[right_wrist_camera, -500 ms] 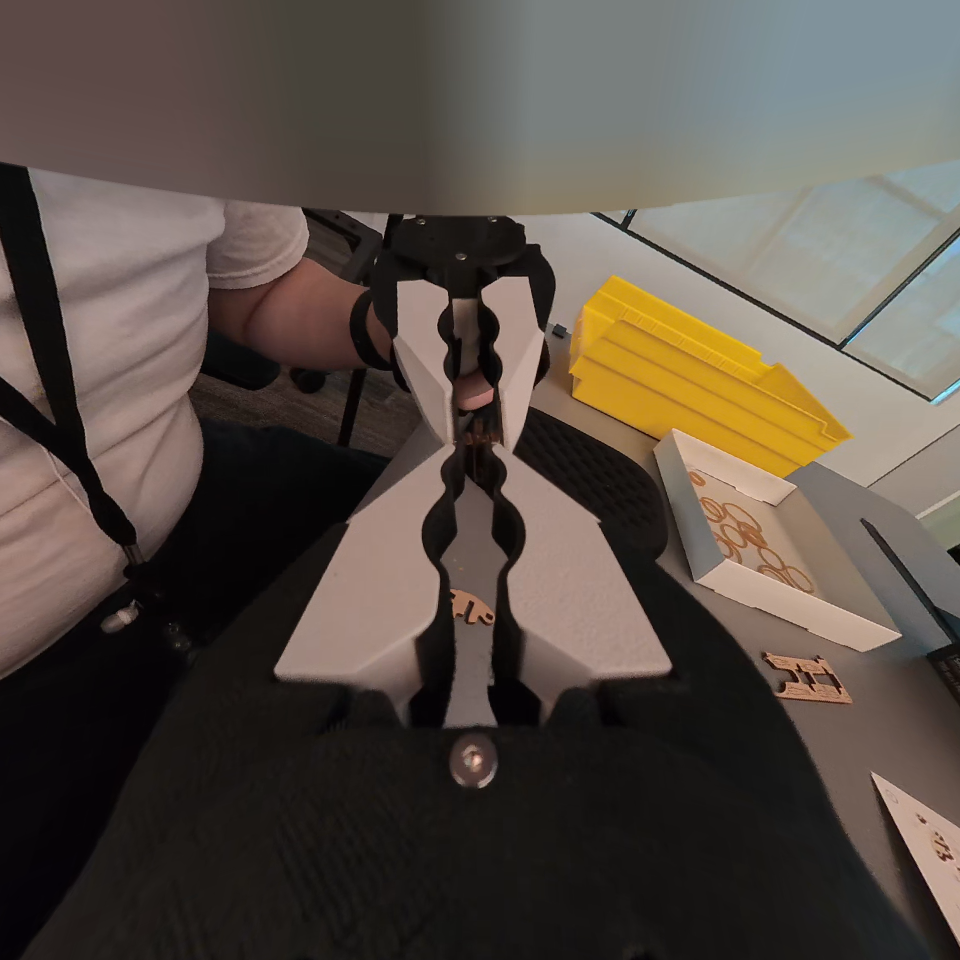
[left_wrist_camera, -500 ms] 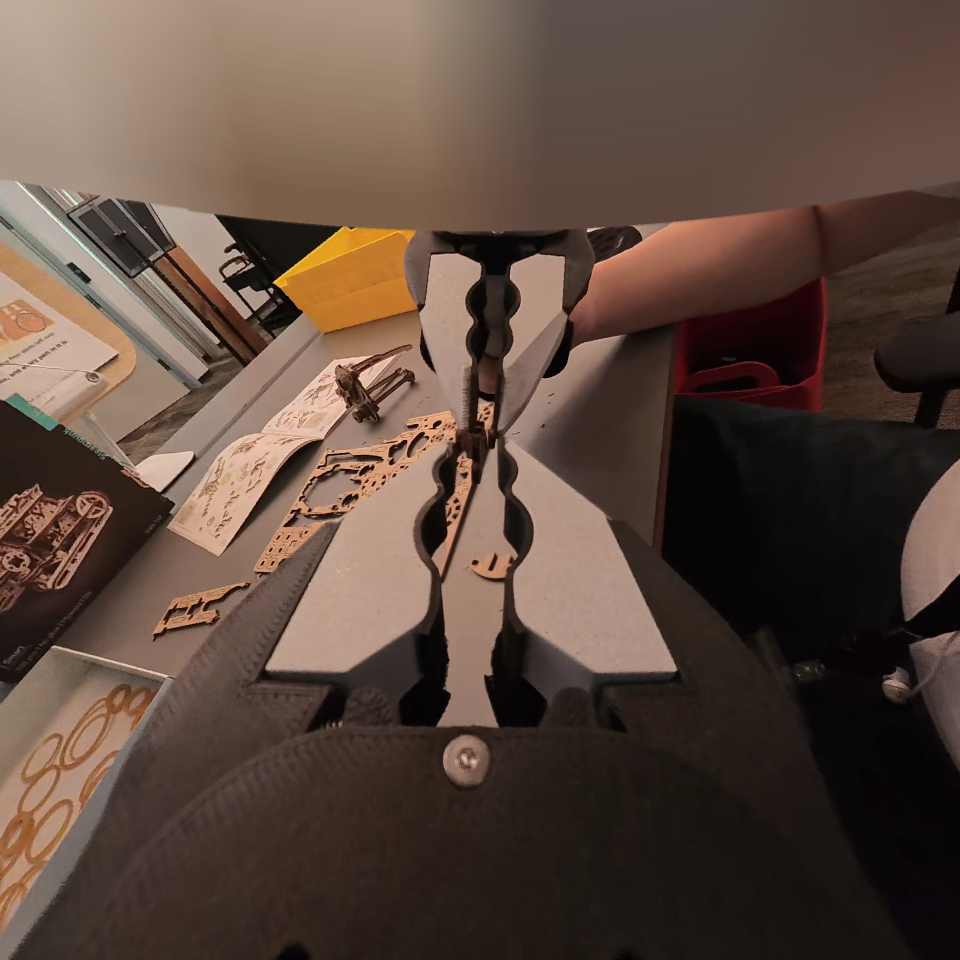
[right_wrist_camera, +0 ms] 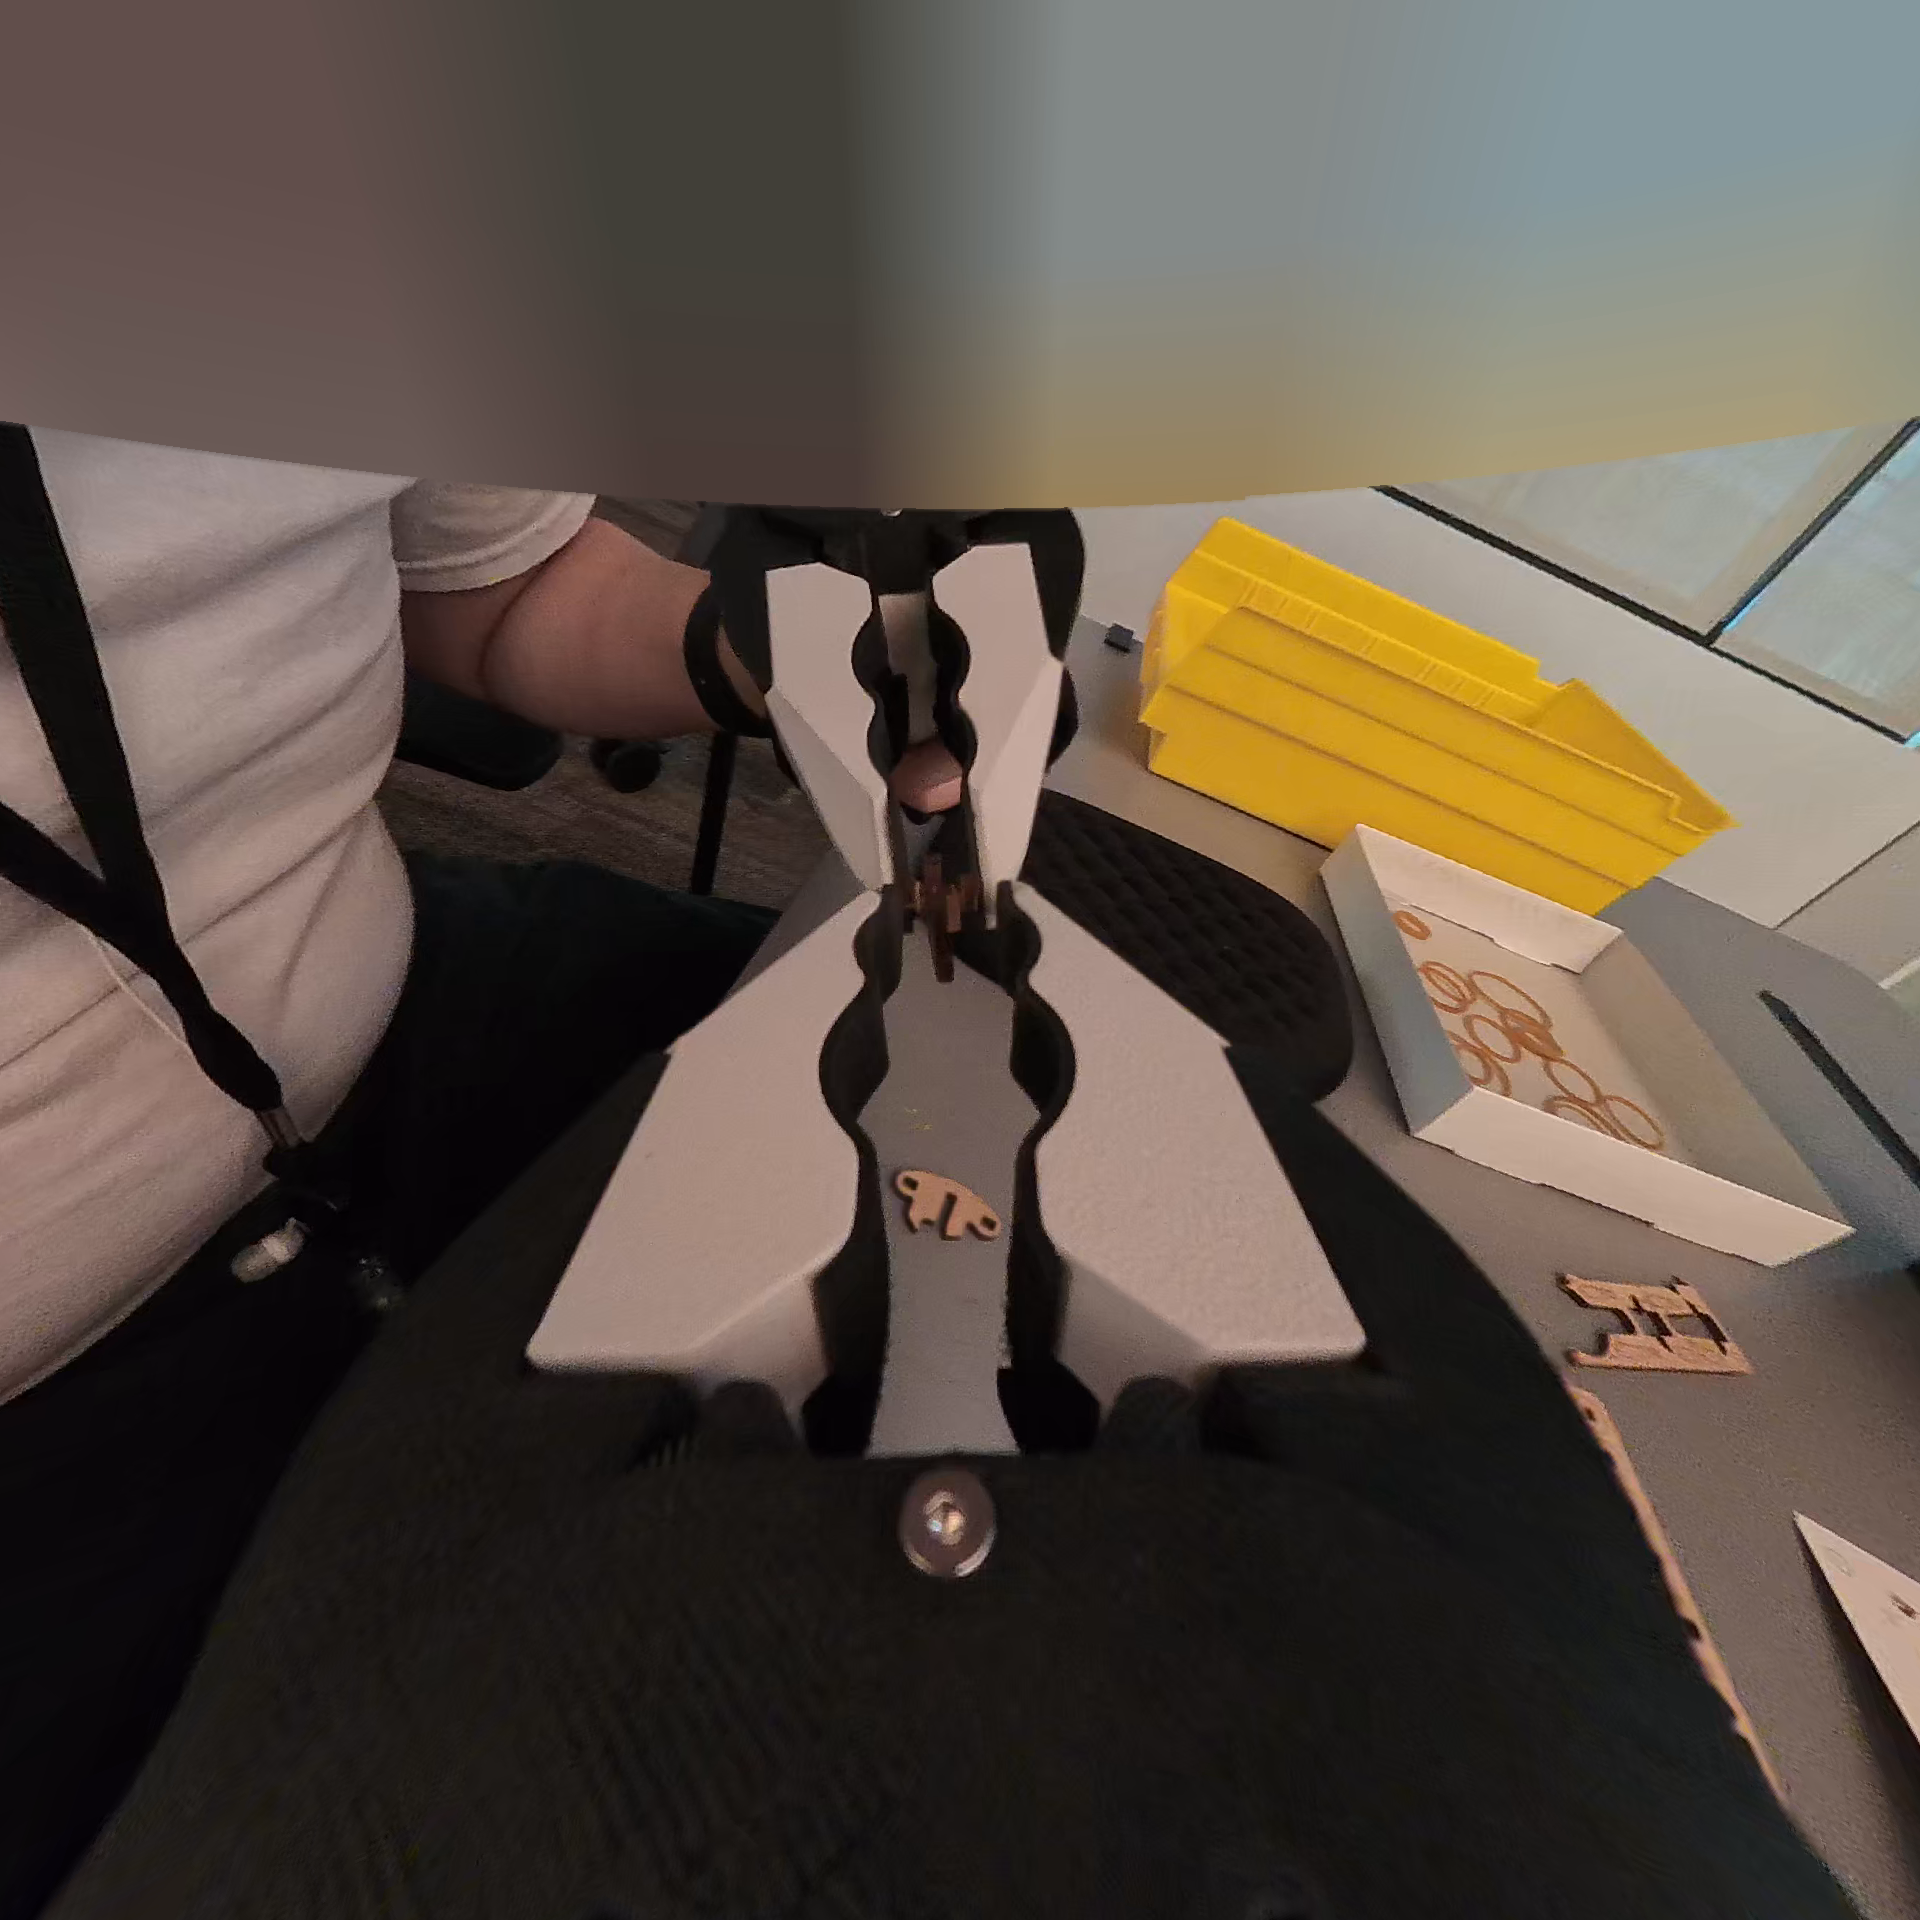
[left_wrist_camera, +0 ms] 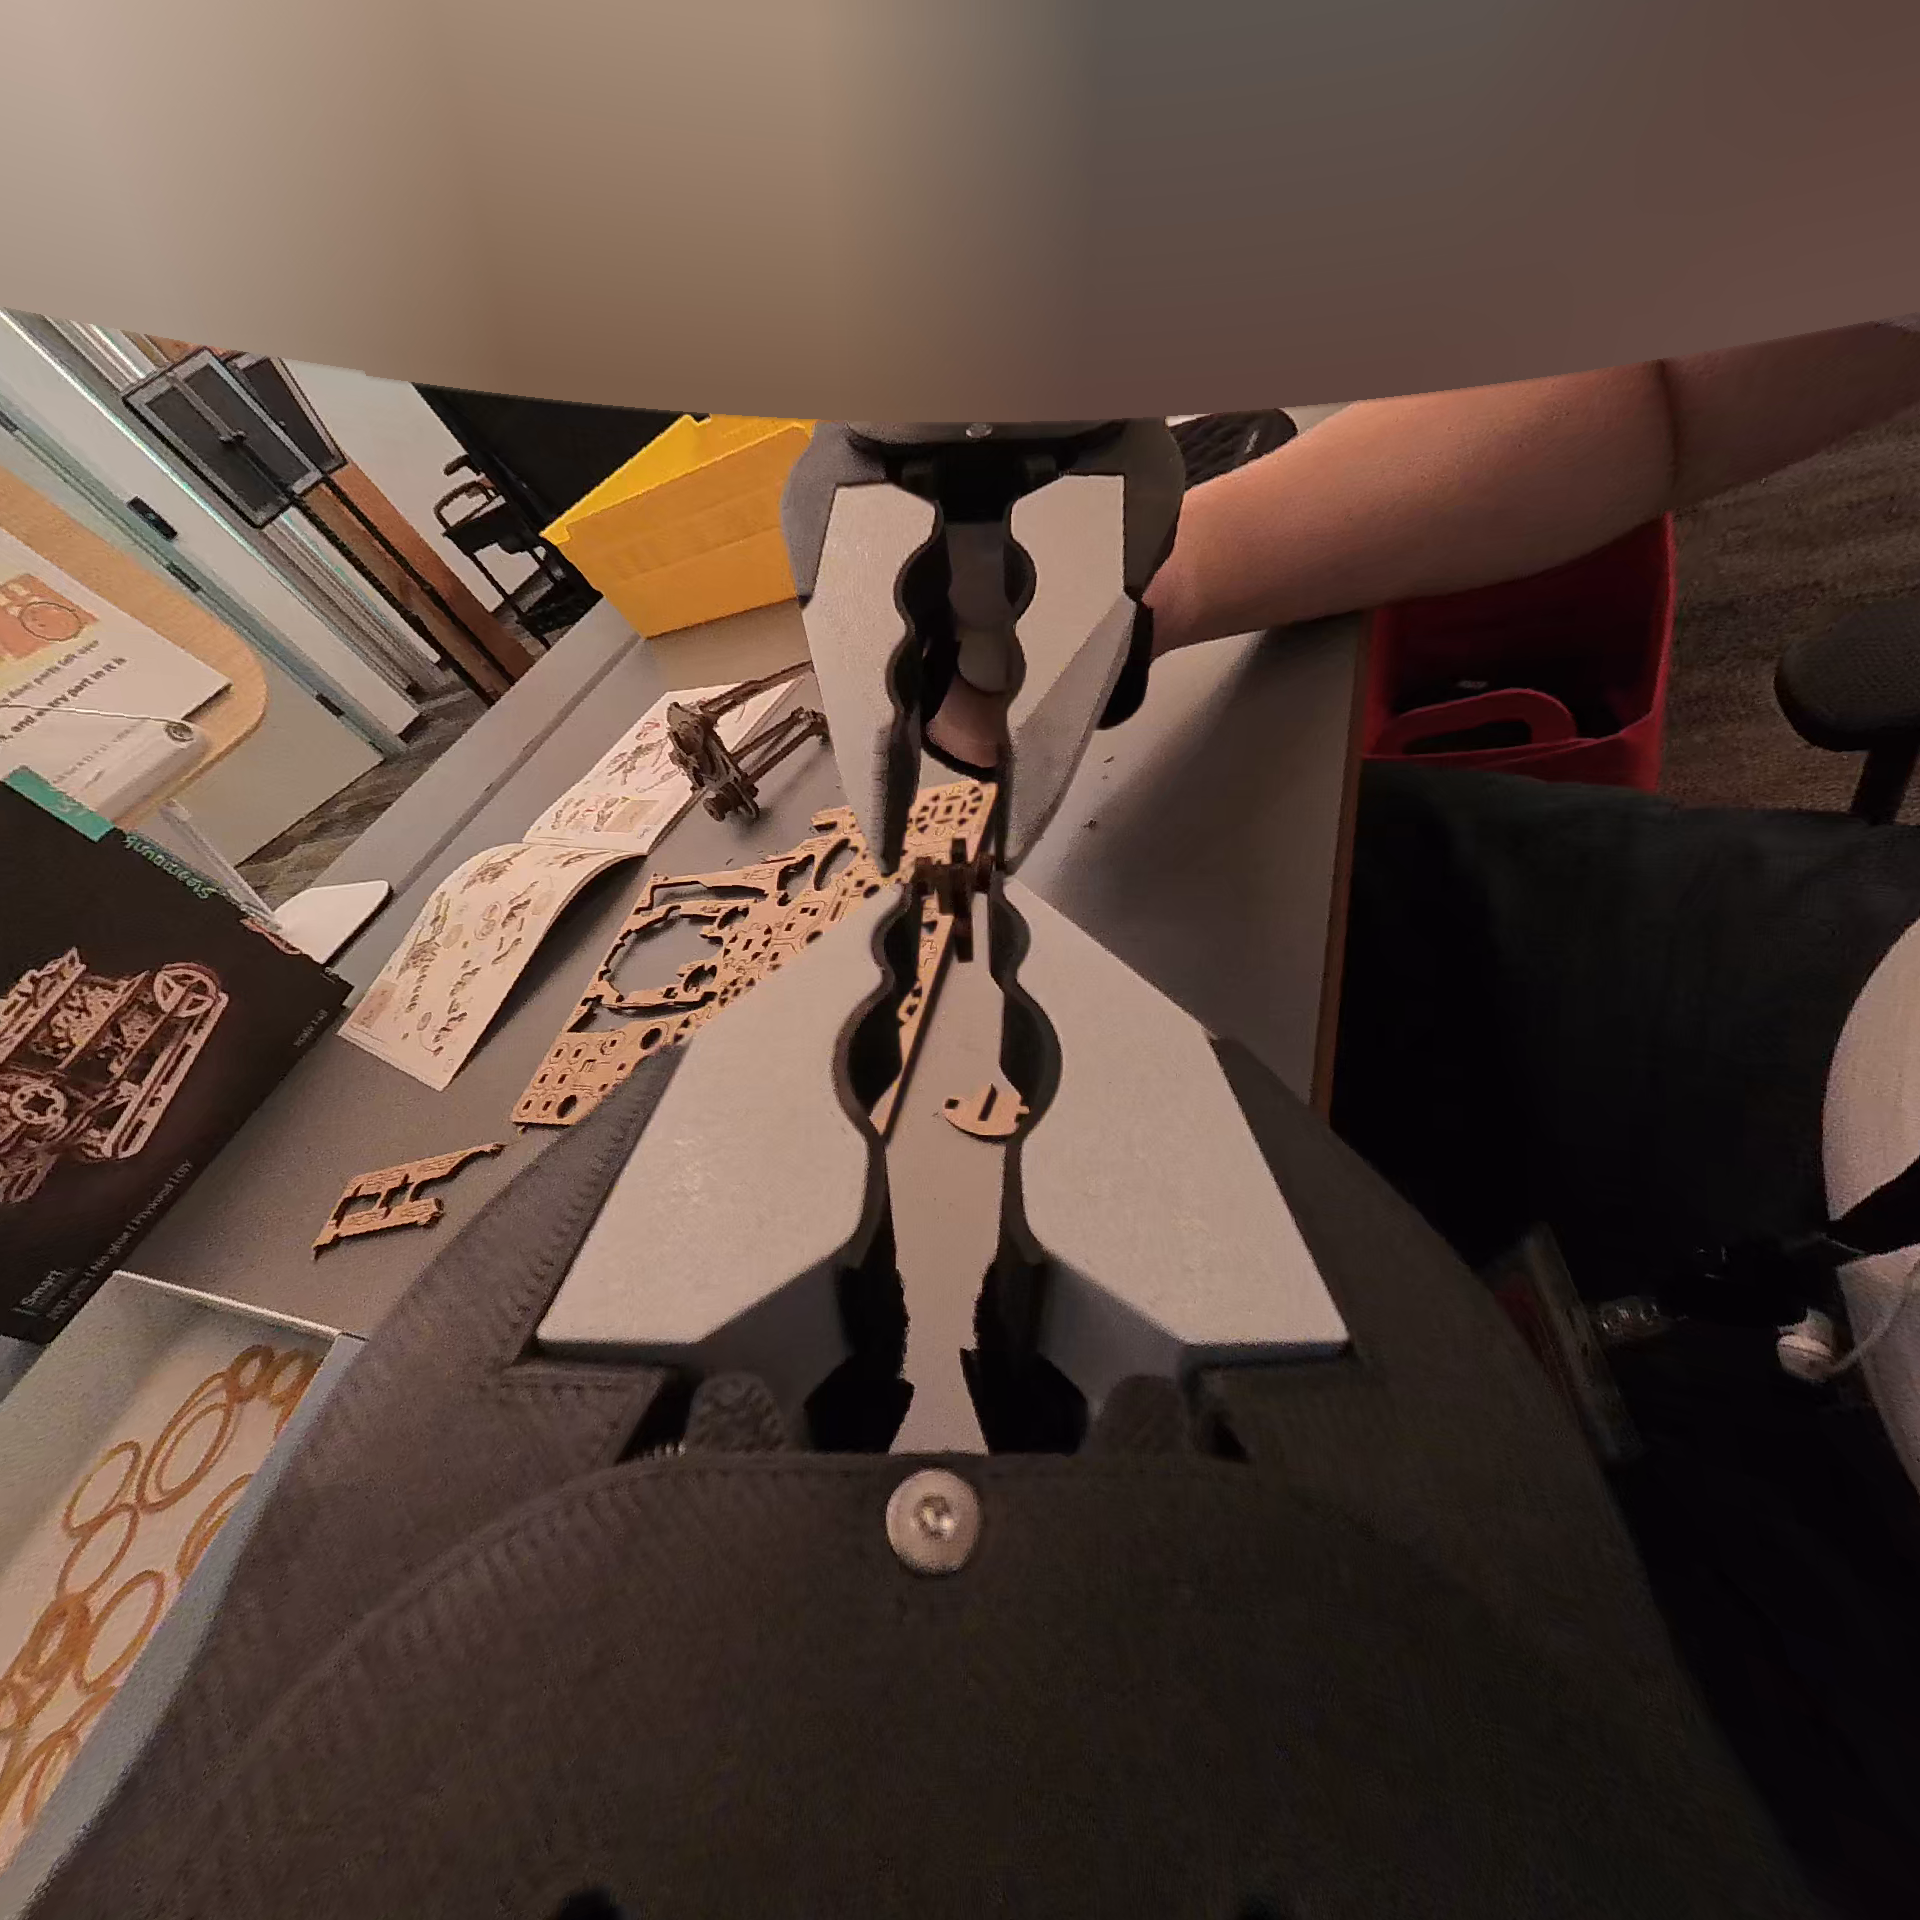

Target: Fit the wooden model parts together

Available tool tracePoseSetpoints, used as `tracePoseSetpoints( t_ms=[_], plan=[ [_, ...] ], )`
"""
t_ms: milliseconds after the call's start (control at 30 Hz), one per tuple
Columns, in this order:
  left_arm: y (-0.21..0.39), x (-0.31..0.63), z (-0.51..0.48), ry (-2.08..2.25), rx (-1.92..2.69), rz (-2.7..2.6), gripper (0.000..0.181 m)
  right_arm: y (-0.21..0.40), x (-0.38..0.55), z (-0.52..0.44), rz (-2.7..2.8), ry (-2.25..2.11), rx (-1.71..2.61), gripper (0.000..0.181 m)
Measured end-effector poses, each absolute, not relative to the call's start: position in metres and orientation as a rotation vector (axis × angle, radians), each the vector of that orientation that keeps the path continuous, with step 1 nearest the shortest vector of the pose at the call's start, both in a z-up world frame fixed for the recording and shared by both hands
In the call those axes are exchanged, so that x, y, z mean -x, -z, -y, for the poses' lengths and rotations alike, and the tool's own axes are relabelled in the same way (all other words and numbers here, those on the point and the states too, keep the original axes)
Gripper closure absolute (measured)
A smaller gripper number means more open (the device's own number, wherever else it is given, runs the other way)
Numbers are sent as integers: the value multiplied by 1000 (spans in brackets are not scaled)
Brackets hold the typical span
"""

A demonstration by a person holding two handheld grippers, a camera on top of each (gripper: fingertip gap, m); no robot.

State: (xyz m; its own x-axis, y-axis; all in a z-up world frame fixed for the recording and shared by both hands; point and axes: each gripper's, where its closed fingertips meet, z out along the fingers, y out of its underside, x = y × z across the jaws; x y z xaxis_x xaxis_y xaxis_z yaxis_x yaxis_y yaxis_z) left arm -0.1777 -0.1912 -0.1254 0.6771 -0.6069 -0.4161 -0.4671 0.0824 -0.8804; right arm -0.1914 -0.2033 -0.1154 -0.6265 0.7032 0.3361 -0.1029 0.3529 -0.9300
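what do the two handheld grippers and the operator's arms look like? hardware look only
Both the left gripper and right gripper match: pale grey angular fingers with wavy black-lined inner edges, black ribbed bodies, one silver screw. No cables visible. The person wears a white short-sleeved shirt.

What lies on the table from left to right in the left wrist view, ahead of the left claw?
White tray of rings → dark box → H-shaped wooden piece → open booklet → cut-out wooden sheet → small loose wooden piece.

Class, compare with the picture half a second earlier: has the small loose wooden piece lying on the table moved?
No. The small loose wooden piece lies at the same spot beside the cut-out wooden sheet in the left wrist view.
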Motion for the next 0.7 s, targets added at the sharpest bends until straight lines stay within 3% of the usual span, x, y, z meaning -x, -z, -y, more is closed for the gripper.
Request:
tracePoseSetpoints(
  t_ms=[700],
  plan=[
    [127,179,189,209,1585,-890,170,118,193,202,1889,-1407,602,169]
  ],
)
